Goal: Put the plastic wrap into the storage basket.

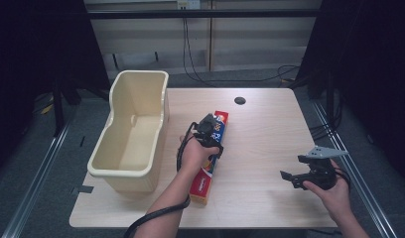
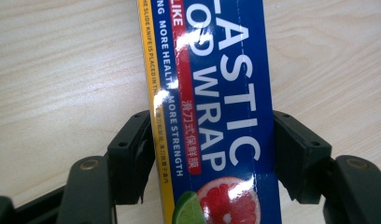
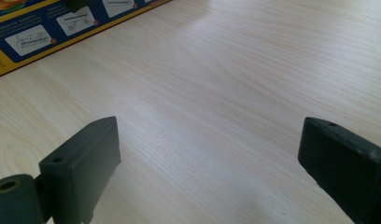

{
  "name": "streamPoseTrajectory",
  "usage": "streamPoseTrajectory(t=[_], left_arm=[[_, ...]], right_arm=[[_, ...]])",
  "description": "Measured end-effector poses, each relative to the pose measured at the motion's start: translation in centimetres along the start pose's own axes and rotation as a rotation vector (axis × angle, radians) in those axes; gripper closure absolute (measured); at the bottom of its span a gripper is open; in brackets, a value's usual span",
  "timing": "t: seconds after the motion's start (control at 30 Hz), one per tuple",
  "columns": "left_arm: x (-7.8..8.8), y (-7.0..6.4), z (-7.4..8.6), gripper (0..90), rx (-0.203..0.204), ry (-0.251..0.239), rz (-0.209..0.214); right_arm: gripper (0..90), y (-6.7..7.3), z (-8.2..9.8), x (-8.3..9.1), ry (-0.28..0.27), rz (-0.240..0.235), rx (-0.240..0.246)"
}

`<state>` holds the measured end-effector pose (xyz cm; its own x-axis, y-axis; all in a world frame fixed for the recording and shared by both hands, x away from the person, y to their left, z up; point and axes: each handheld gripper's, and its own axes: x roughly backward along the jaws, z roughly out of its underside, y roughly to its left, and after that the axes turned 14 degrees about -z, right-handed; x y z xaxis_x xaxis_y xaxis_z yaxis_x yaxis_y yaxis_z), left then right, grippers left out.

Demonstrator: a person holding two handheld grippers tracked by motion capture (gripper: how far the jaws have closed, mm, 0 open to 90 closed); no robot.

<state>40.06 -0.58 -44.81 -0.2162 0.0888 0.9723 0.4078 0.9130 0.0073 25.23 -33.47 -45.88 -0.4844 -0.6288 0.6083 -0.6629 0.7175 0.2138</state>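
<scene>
A long blue, yellow and red box of plastic food wrap (image 1: 203,186) lies lengthwise on the wooden table (image 1: 265,134), just right of the bin. My left gripper (image 1: 210,135) comes down on the box's middle. In the left gripper view its black jaws stand on either side of the box (image 2: 221,70), with both pads pressed against the long edges. My right gripper (image 1: 293,167) hovers open near the table's front right, with nothing between its fingers (image 3: 83,158). The box's edge (image 3: 48,28) crosses the top left of the right gripper view.
A tall cream plastic bin (image 1: 126,181) stands along the table's left side, close beside the box. A dark round hole (image 1: 239,100) sits near the table's far edge. Cables trail on the floor behind the table.
</scene>
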Motion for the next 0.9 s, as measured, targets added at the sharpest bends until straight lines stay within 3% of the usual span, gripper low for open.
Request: streamPoseTrajectory(t=[0.1,0.23,0.43,0.5,0.53,0.6,0.77,0.83,0.9], left_arm=[[-0.6,-0.2,-0.2,32.5,0.025,0.001,0.006],[-0.8,-0.1,-0.4,32.1,0.016,0.02,0.001],[-0.5,-0.2,-0.7,37.6,0.033,0.035,-0.02],[-0.1,-0.2,-0.9,39.5,-0.005,0.051,-0.047],[-0.1,-0.2,-0.9,40.0,-0.005,0.051,-0.047],[0.1,0.2,-0.8,40.4,-0.056,0.072,-0.052],[0.7,0.5,-0.7,40.6,-0.073,0.093,-0.039],[1.2,0.5,-0.8,40.6,-0.057,0.111,-0.034],[1.7,0.7,-0.8,40.7,-0.079,0.117,-0.035]], right_arm=[[5.4,0.0,0.0,0.0,0.0,0.0,0.001],[5.4,0.0,0.0,0.0,0.0,0.003,0.0],[5.4,0.0,0.0,-0.1,0.004,-0.006,0.008],[5.3,0.0,0.0,-0.1,0.002,-0.003,0.005],[5.3,0.0,0.0,-0.1,0.002,-0.003,0.005],[5.3,0.0,0.0,-0.1,0.0,-0.003,0.006],[5.2,-0.1,0.0,-0.1,0.003,-0.01,0.006],[5.2,-0.1,0.0,-0.1,0.003,-0.01,0.007],[5.2,-0.1,0.0,0.0,0.0,-0.008,0.006]])
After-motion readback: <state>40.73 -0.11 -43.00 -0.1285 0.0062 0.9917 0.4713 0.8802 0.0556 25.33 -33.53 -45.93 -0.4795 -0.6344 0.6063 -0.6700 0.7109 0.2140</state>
